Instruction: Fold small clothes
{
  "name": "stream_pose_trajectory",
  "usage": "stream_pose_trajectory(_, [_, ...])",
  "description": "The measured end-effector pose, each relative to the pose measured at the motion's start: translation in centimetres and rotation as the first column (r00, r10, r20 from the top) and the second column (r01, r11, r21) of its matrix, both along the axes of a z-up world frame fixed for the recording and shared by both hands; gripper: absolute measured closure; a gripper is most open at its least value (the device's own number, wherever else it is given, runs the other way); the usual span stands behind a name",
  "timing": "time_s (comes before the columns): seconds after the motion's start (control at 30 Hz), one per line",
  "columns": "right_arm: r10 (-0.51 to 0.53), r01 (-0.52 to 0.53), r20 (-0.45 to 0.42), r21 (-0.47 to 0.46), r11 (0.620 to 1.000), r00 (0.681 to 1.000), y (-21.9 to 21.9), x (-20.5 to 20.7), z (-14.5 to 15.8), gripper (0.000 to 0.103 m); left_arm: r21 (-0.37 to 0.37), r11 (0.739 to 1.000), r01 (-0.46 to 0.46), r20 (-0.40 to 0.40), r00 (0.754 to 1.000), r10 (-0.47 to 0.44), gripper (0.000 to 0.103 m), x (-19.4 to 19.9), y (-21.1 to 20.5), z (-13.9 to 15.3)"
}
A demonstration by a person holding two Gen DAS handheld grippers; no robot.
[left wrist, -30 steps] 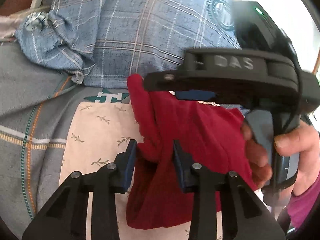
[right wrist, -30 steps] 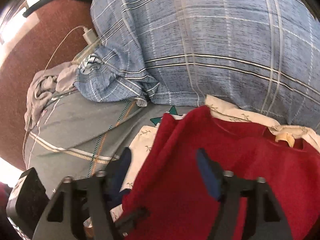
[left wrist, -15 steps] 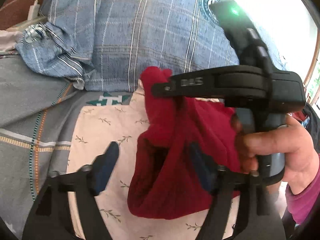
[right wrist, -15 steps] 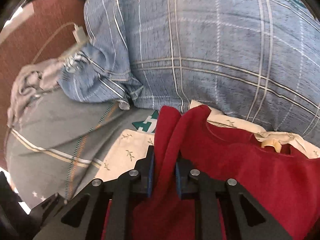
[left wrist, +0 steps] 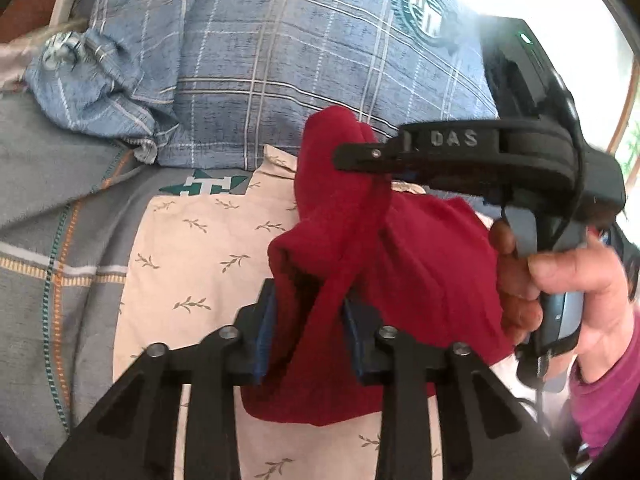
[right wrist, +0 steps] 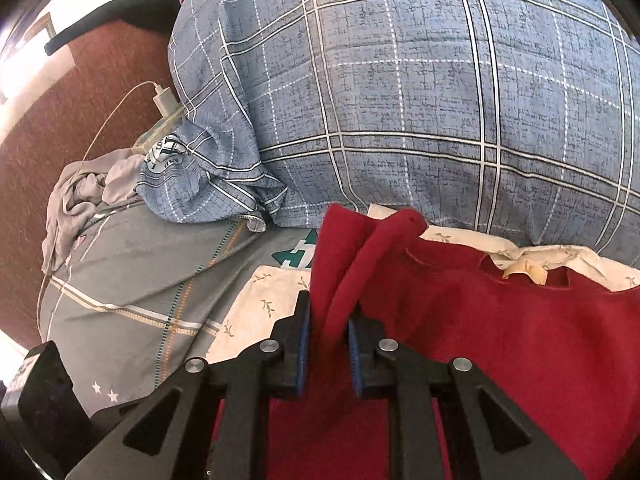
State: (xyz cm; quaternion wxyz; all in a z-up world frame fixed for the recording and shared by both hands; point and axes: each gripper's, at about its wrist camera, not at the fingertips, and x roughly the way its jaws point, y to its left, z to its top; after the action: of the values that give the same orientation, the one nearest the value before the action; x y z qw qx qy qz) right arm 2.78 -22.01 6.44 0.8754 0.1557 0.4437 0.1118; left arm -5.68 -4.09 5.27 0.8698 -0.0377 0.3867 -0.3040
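On the bed, over a leaf-print cloth (left wrist: 192,264), my left gripper (left wrist: 306,334) is closing again on the red garment (left wrist: 420,264) after briefly releasing; my right gripper (right wrist: 326,344), newly clamped, pinches its raised edge, ready for folding.

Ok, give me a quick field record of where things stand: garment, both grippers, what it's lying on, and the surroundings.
garment: red garment, bunched, partly lifted
left gripper: closing, red fabric between its pads
right gripper: shut on a fold of the red garment
surface below: cream leaf-print cloth over grey bedsheet
behind: blue plaid pillow
other items: white charger with cable, at the pillow's left
fold state: not folded flat yet
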Motion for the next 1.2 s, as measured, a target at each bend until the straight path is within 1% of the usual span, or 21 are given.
stream_pose_trajectory(0.1, [0.001,-0.001,-0.005,-0.001,1.0,1.0,0.3,0.1,0.0,0.087,0.021,0.999,0.03,0.032,0.999,-0.03,0.083,-0.6,-0.6,0.2])
stream_pose_trajectory(0.13, [0.005,-0.005,-0.011,-0.005,1.0,1.0,0.4,0.2,0.0,0.082,0.027,0.999,0.04,0.042,0.998,-0.041,0.084,-0.9,-0.8,0.3])
stream_pose_trajectory(0.2, [0.005,-0.005,-0.041,0.002,1.0,0.999,0.5,0.5,-0.3,0.08,0.027,0.998,0.051,0.053,0.997,-0.052,0.084,-1.1,-1.0,0.5])
stream_pose_trajectory(0.27, [0.0,0.001,-0.075,0.015,1.0,0.997,0.7,1.0,-0.7,0.065,0.031,0.998,0.054,0.057,0.997,-0.055,0.084,-1.2,-1.1,0.6])
stream_pose_trajectory(0.3, [-0.005,0.005,-0.089,0.008,1.0,0.996,0.9,1.3,-0.9,0.051,0.031,0.998,0.053,0.054,0.997,-0.054,0.084,-1.2,-1.1,0.6])
stream_pose_trajectory(0.33, [-0.007,0.007,-0.097,-0.003,1.0,0.995,1.2,1.5,-1.1,0.043,0.03,0.998,0.049,0.05,0.997,-0.051,0.084,-1.1,-1.1,0.6])
stream_pose_trajectory(0.5, [0.027,-0.035,-0.137,-0.054,0.998,0.99,3.1,2.1,-2.2,0.041,0.028,0.999,0.042,0.04,0.998,-0.043,0.084,-0.9,-0.9,0.6])
stream_pose_trajectory(0.57, [0.034,-0.046,-0.137,-0.082,0.996,0.99,3.9,2.2,-2.4,0.04,0.038,0.999,0.039,0.041,0.998,-0.04,0.084,-0.8,-1.0,0.5])
stream_pose_trajectory(0.77, [0.045,-0.063,-0.139,-0.125,0.99,0.989,4.9,2.3,-2.6,0.034,0.036,0.999,0.041,0.034,0.999,-0.042,0.084,-0.9,-0.9,0.5])
stream_pose_trajectory(0.9, [0.089,-0.116,-0.155,-0.177,0.977,0.984,6.3,2.9,-3.0,0.029,0.035,0.999,0.041,0.034,0.999,-0.042,0.084,-0.9,-0.8,0.6])
stream_pose_trajectory(1.03, [0.143,-0.198,-0.218,-0.256,0.946,0.965,7.9,4.3,-4.1,0.026,0.038,0.999,0.035,0.029,0.999,-0.037,0.084,-1.0,-0.8,0.5])
stream_pose_trajectory(1.13, [0.146,-0.227,-0.277,-0.287,0.931,0.95,8.7,5.5,-5.4,0.025,0.038,0.999,0.027,0.019,0.999,-0.028,0.084,-0.8,-0.7,0.4])
stream_pose_trajectory(1.2, [0.137,-0.231,-0.297,-0.312,0.921,0.945,8.9,5.9,-6.2,0.025,0.04,0.999,0.021,0.012,1.0,-0.022,0.084,-0.6,-0.6,0.2])
